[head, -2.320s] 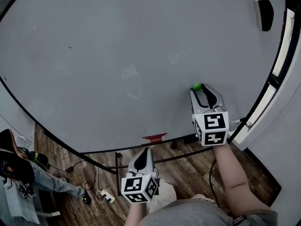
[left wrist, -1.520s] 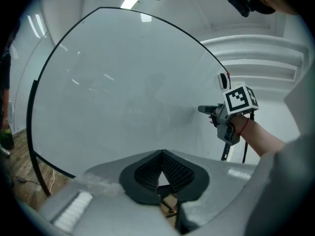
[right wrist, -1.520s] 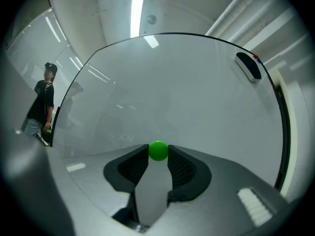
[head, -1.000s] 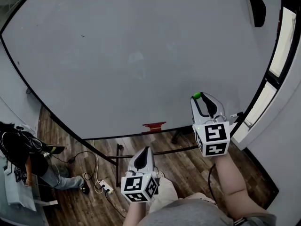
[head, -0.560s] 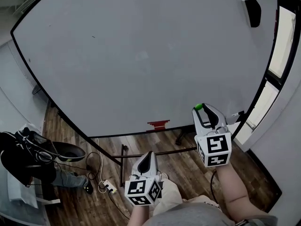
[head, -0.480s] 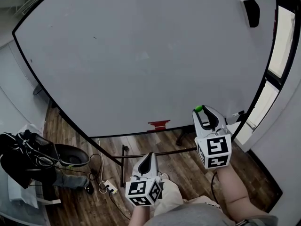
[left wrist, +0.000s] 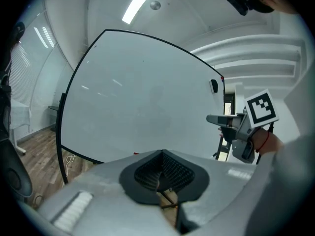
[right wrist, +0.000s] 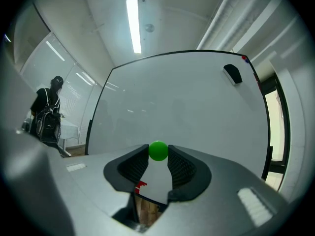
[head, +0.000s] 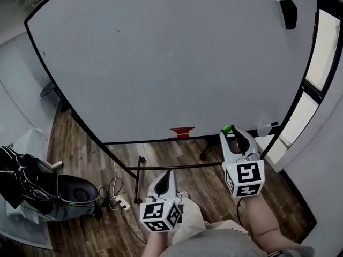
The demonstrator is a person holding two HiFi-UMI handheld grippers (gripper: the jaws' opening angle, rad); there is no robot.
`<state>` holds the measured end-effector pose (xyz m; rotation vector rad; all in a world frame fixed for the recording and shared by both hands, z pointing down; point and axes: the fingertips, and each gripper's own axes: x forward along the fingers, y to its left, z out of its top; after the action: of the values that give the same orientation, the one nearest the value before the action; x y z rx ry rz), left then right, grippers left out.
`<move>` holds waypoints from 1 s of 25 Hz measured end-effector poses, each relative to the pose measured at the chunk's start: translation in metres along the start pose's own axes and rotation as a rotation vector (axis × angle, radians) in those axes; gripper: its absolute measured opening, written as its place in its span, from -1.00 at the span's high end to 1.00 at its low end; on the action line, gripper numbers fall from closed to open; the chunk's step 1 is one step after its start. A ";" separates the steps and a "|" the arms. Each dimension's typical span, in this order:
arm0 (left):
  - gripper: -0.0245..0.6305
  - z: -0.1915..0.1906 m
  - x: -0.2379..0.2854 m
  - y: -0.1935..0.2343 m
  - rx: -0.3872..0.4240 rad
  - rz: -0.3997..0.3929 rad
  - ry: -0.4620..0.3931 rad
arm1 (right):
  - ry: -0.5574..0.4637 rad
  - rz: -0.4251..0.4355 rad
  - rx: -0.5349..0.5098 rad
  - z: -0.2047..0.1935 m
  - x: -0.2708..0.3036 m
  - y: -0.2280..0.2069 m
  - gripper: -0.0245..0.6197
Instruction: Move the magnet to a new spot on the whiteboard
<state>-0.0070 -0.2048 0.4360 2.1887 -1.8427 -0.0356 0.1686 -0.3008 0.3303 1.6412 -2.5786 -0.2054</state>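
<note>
The right gripper [head: 234, 133] pinches the green magnet [right wrist: 158, 150] at its jaw tips, off the whiteboard [head: 161, 63] and by its bottom right corner. It was probably lifted clear so it can be set elsewhere. The left gripper [head: 167, 173] waits nearer the person, jaws closed on nothing, likely idle. The right gripper view shows the pinch plainly. The head view gives only a green speck, but places it below the board's edge.

Red tag [head: 181, 132] — reference mark. Black eraser [head: 288, 13]: high and to the right of the red tag. White power strip [head: 121, 203] with cables: below-left of it, on the wood floor [head: 80, 159]. Black bag [head: 21, 181] — far left, lower.
</note>
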 end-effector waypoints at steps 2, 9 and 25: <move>0.92 -0.003 -0.006 -0.001 -0.003 0.009 -0.002 | 0.002 0.008 0.000 -0.003 -0.008 0.004 0.54; 0.92 -0.005 -0.017 -0.006 0.003 0.025 -0.006 | 0.012 0.024 0.010 -0.012 -0.020 0.008 0.54; 0.92 0.011 -0.015 0.030 -0.013 0.130 -0.038 | -0.017 0.124 -0.005 0.002 0.023 0.036 0.54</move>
<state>-0.0408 -0.1968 0.4299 2.0687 -1.9955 -0.0637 0.1264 -0.3062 0.3337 1.4776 -2.6786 -0.2184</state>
